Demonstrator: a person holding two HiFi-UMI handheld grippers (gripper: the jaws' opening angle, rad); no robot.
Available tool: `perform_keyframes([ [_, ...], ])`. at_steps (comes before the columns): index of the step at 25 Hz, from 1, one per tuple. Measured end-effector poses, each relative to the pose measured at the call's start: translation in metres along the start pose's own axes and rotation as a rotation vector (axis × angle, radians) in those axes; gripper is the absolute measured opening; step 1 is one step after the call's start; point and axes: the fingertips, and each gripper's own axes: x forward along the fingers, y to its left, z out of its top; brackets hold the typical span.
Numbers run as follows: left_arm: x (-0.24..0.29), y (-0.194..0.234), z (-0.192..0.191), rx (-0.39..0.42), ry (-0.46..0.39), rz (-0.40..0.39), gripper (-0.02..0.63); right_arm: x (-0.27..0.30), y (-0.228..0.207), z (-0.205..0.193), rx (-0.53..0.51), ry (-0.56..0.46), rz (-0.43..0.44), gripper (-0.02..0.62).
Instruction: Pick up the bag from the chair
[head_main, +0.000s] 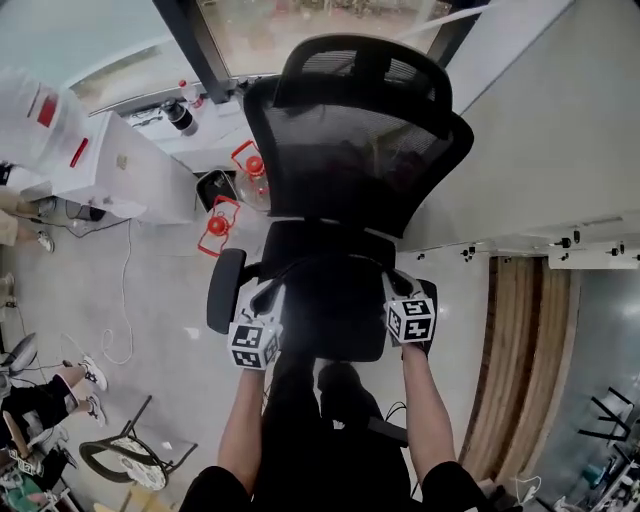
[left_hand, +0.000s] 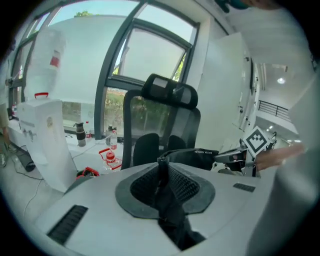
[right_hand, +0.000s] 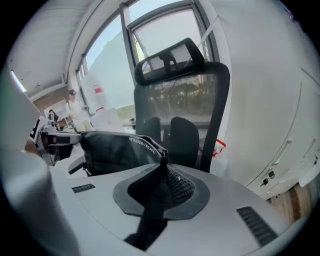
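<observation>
A black bag (head_main: 333, 305) hangs stretched between my two grippers over the seat of a black mesh office chair (head_main: 352, 150). Whether it still rests on the seat I cannot tell. My left gripper (head_main: 268, 297) is shut on the bag's left end; black fabric (left_hand: 162, 172) is pinched between its jaws. My right gripper (head_main: 398, 288) is shut on the right end, with the zipped corner (right_hand: 162, 159) clamped in it. The bag's side panel (right_hand: 114, 150) carries white lettering. The other gripper shows across the bag in each gripper view: the right gripper (left_hand: 239, 156) and the left gripper (right_hand: 54, 140).
Two red-handled jugs (head_main: 218, 224) stand on the floor left of the chair, beside a white cabinet (head_main: 130, 175). A white wall (head_main: 540, 130) runs close on the right, with a wooden strip (head_main: 515, 350). A seated person's legs (head_main: 55, 392) and a stool (head_main: 125, 455) are at lower left.
</observation>
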Motion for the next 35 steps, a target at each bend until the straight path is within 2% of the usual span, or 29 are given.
perform_keyframes([
  [4,-0.052,-0.025,0.042,0.025,-0.086,-0.001,0.054,-0.052,0.016,0.041,-0.048,-0.054,0.031,0.032],
  [10,-0.125,-0.065,0.071,0.023,-0.135,-0.057,0.051,-0.142,0.045,0.059,-0.057,-0.094,0.031,0.031],
  [17,-0.193,-0.086,0.102,0.048,-0.192,-0.144,0.049,-0.220,0.081,0.084,-0.061,-0.197,-0.002,0.029],
  [26,-0.254,-0.083,0.124,0.152,-0.240,-0.228,0.046,-0.273,0.127,0.090,-0.037,-0.274,-0.035,0.028],
  [35,-0.276,-0.087,0.128,0.150,-0.266,-0.257,0.046,-0.303,0.147,0.082,-0.054,-0.281,-0.035,0.028],
])
